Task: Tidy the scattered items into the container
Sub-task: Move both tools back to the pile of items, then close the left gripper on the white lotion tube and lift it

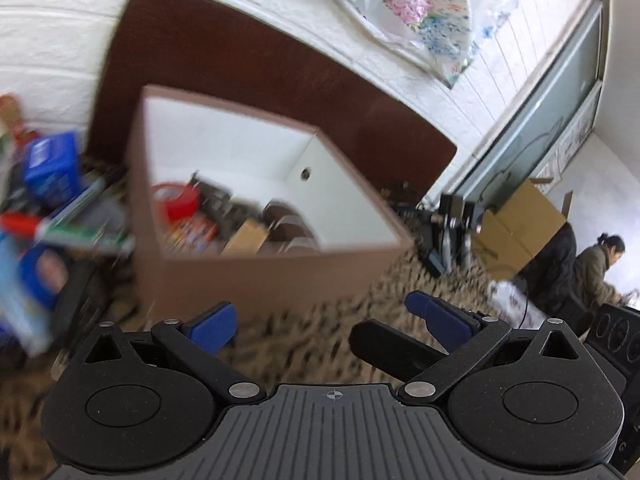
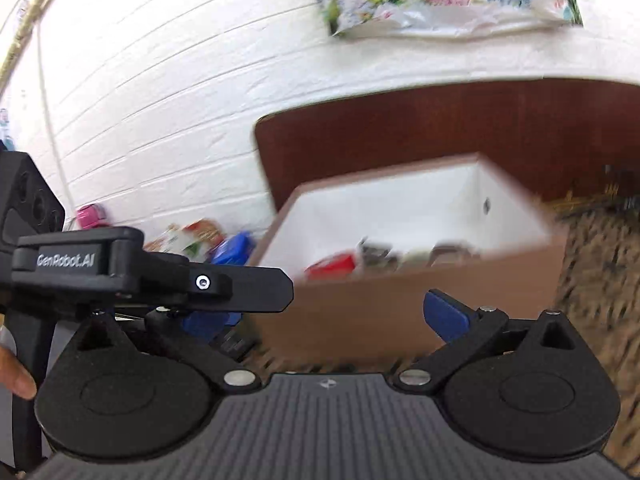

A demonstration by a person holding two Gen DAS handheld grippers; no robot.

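The brown box (image 1: 256,276) with white inner walls is being shown at the frame's centre, a red tape roll (image 1: 176,200) inside it. Blurred scattered items (image 1: 52,208) are being seen at left, beside the box. The left gripper (image 1: 320,320) and right gripper (image 2: 336,312) are being held released, nothing between the jaws. A floral bag (image 1: 408,4) is being seen at top.
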